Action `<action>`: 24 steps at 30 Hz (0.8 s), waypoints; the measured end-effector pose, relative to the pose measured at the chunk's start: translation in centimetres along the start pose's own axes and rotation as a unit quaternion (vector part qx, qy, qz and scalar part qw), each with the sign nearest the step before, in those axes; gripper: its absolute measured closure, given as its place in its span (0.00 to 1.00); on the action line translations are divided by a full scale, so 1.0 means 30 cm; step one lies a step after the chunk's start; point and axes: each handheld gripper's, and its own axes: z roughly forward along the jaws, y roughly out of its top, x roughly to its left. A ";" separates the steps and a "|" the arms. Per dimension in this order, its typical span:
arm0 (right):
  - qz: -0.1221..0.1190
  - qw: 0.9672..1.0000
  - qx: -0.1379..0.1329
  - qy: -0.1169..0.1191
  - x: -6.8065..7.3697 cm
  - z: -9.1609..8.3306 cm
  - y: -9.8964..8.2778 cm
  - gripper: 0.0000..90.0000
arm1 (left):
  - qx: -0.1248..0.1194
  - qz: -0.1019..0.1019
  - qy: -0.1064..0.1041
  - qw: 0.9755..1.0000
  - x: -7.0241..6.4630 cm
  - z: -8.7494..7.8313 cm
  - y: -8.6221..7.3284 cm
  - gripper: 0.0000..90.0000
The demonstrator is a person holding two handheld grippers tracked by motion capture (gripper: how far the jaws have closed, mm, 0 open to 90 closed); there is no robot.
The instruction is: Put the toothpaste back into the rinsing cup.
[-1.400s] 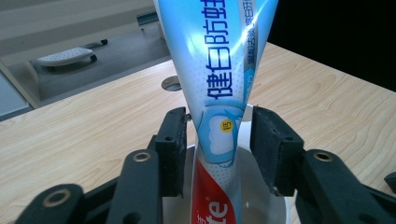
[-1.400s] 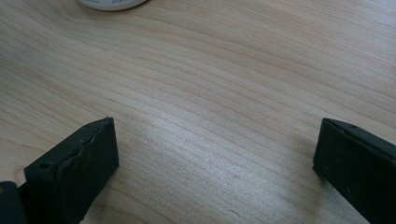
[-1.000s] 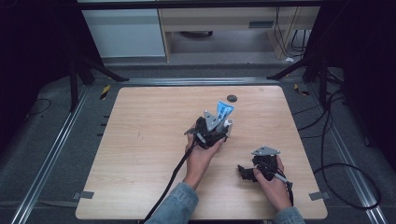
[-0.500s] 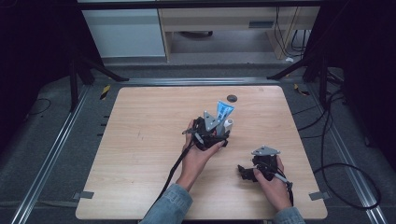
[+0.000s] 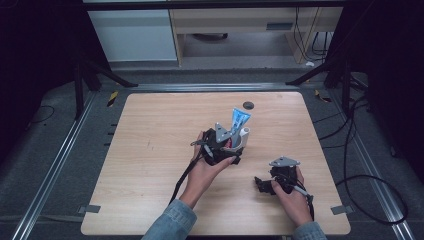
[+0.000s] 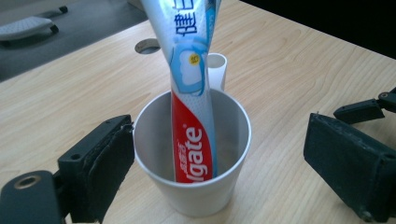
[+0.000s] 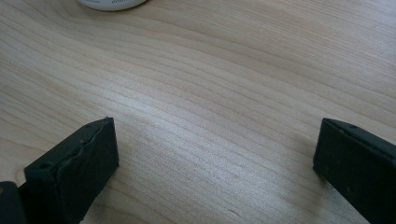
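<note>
The toothpaste tube [image 6: 194,116] is stood leaning in the white cup [image 6: 196,186], centre counter [image 5: 150,150]. The left gripper [image 6: 205,168] has just been opening; its wide jaws straddle the cup, left jaw at the rim. The right gripper [image 7: 215,172], at the cup's four o'clock, is held wide and empty. The cup could be toppled if a jaw is dragged against its rim during withdrawal.

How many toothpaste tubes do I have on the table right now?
1. The toothpaste tube stands tilted inside the white cup near the table's middle, between the left claw's open jaws. No others are visible.

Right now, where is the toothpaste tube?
The toothpaste tube stands tilted inside the white cup, near the table's middle, between the left gripper's open jaws.
</note>
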 end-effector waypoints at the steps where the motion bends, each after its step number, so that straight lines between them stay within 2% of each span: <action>1: -0.001 1.000 0.000 0.000 0.000 0.000 0.000 0.00 | 0.001 0.001 0.000 1.000 0.001 -0.004 -0.001 0.09; 6: 0.000 1.000 0.000 0.000 0.000 0.000 0.000 0.00 | 0.010 0.002 -0.003 1.000 0.013 -0.028 -0.004 0.07; 14: 0.000 1.000 0.000 0.000 0.000 0.000 0.000 0.00 | 0.014 -0.008 -0.005 1.000 0.049 -0.074 -0.022 0.06; 24: 0.000 1.000 0.000 0.000 0.000 0.000 0.000 0.00 | 0.032 -0.010 0.018 0.999 0.135 -0.146 -0.072 0.06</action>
